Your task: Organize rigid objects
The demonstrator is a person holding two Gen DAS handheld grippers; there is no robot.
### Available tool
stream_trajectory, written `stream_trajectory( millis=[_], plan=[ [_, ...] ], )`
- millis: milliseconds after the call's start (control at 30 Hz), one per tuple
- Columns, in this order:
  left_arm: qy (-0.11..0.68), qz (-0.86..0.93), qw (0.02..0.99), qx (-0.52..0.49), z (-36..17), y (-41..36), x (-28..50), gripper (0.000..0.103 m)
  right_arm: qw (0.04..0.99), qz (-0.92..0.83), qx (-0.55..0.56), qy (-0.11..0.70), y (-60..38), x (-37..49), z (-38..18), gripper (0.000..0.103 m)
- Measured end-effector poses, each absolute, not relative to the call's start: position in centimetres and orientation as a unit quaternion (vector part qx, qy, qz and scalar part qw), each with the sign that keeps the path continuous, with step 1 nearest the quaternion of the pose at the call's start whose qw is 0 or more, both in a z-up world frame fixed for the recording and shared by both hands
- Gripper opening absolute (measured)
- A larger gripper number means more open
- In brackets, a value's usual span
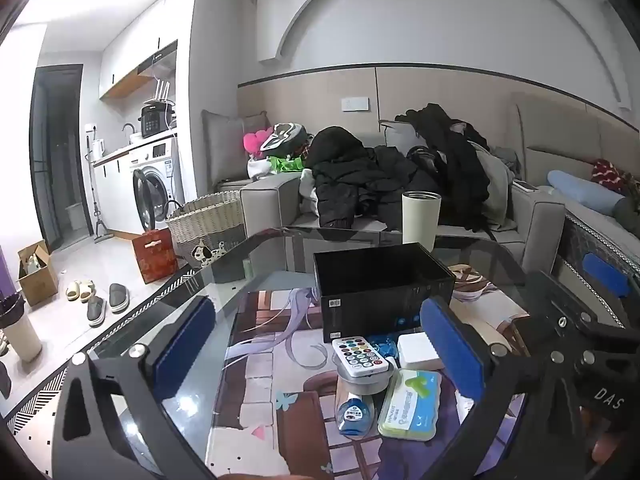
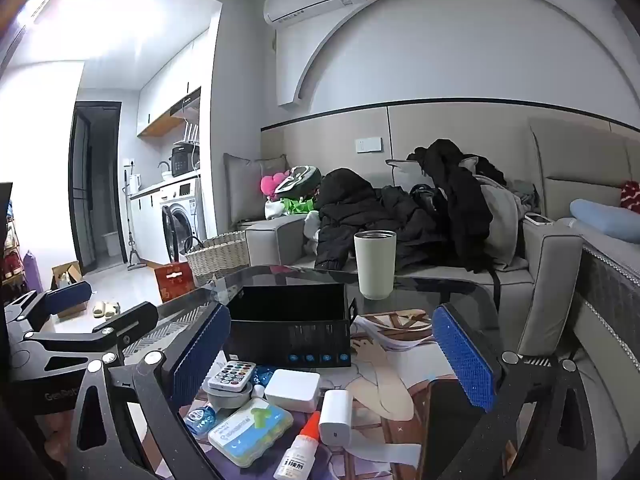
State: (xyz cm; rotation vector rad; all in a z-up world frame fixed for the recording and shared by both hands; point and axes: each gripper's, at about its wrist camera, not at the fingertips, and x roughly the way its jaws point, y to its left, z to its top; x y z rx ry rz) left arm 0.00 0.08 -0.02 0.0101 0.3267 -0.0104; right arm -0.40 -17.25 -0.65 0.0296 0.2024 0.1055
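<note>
An open black box (image 1: 382, 292) (image 2: 290, 326) stands on a glass table over a printed mat. In front of it lies a cluster of small items: a white remote with coloured buttons (image 1: 359, 354) (image 2: 232, 375) resting on a grey round tin, a white square box (image 1: 418, 352) (image 2: 293, 389), a green-and-white flat case (image 1: 410, 404) (image 2: 250, 431), a small blue bottle (image 1: 353, 412) and, in the right wrist view, a white adapter (image 2: 335, 412) and a glue bottle (image 2: 298, 452). My left gripper (image 1: 320, 352) and right gripper (image 2: 332, 360) both hover open above the cluster, holding nothing.
A cream tumbler (image 1: 420, 220) (image 2: 375, 264) stands at the table's far edge. Behind is a grey sofa (image 1: 536, 216) piled with dark clothes. A wicker basket (image 1: 208, 220) and a red box (image 1: 155, 254) sit on the floor at left, near a washing machine.
</note>
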Motion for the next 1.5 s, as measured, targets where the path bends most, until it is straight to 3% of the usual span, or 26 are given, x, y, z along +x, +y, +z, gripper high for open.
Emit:
stream_trajectory(
  millis=[1500],
  plan=[
    [0.203, -0.007, 0.979, 0.001, -0.4, 0.4, 0.8, 0.103, 0.99, 0.054, 0.014, 0.128, -16.7, 0.4, -1.3, 0.103]
  ],
)
